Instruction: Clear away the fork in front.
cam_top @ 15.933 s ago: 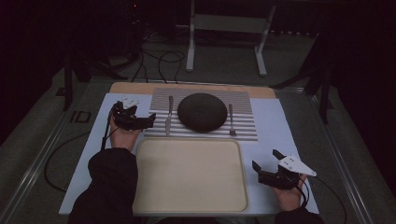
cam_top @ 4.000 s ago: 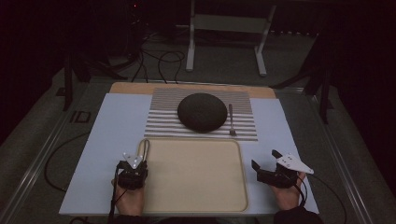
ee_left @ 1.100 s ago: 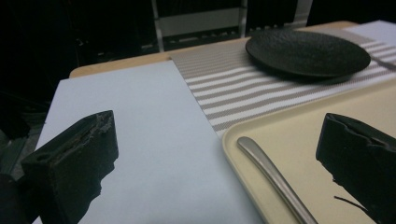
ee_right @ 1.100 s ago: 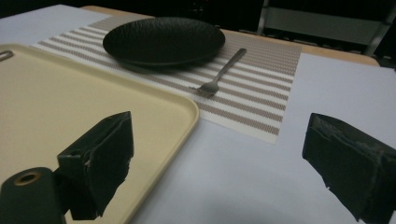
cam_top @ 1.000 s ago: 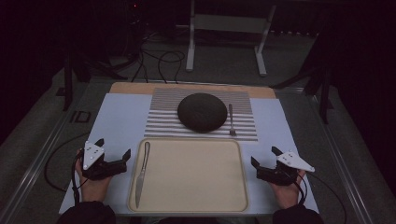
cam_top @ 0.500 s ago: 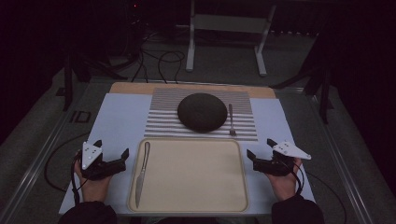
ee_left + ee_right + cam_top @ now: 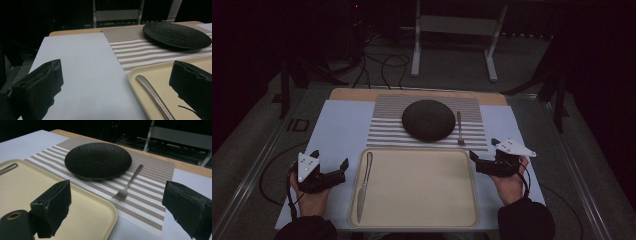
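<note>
A beige tray (image 7: 422,200) lies at the table's front with a silver knife (image 7: 363,185) along its left side. Behind it a black plate (image 7: 428,120) rests on a striped placemat (image 7: 384,127), and a fork (image 7: 459,128) lies just right of the plate. My left gripper (image 7: 331,166) is open and empty on the white mat, left of the tray. In the left gripper view the knife handle (image 7: 155,96) lies between the jaws. My right gripper (image 7: 482,154) is open and empty by the tray's far right corner, facing the fork (image 7: 130,181) and plate (image 7: 97,160).
A white mat (image 7: 337,130) covers the table, with a wooden strip (image 7: 357,94) along its far edge. Behind the table a metal stand (image 7: 452,45) and cables (image 7: 377,62) sit on the floor. A cable loops near the left hand.
The knife has gone from the placemat to the tray's left side, and the left gripper has let go and drawn left. Over the last second the right gripper has moved forward and slightly left.
</note>
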